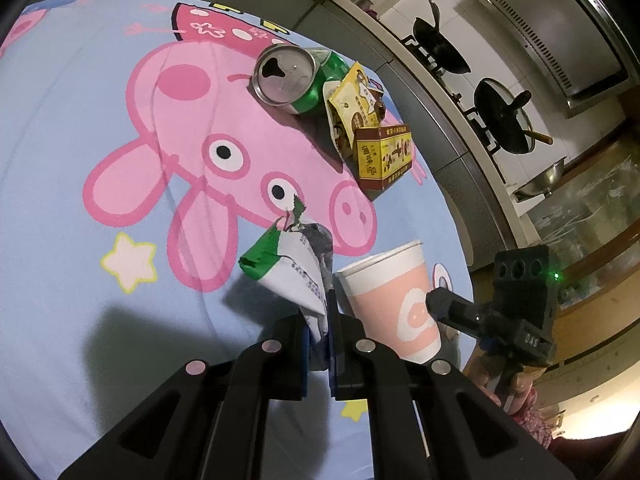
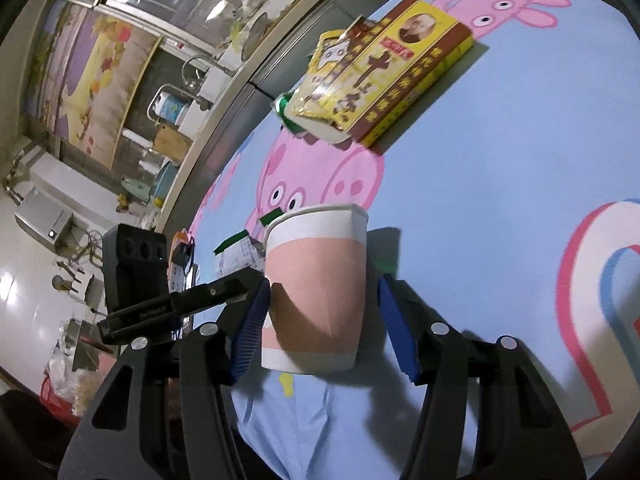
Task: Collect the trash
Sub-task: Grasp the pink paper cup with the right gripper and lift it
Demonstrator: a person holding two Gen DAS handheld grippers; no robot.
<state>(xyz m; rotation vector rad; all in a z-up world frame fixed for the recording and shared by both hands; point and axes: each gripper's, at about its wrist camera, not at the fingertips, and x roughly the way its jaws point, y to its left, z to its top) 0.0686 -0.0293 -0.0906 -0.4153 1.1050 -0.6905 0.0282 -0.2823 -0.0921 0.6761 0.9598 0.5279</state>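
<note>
My left gripper (image 1: 319,316) is shut on a crumpled green and white wrapper (image 1: 290,272) and holds it just left of a pink and white paper cup (image 1: 394,300). The cup (image 2: 316,288) stands upright on the blue cartoon cloth (image 2: 500,200), between the blue pads (image 2: 394,320) of my right gripper (image 2: 320,312), which is open around it; the left pad touches the cup's side and the right pad stands a little apart. The left gripper shows at the cup's left in the right wrist view (image 2: 224,292). A green can (image 1: 294,78), a yellow snack bag (image 1: 354,104) and a yellow-brown box (image 1: 384,158) lie farther back.
The cloth (image 1: 80,160) with the pink pig print covers the table. Beyond its far edge runs a kitchen counter with a stove and black pans (image 1: 504,116). The box (image 2: 404,68) and snack bag (image 2: 324,80) lie beyond the cup in the right wrist view.
</note>
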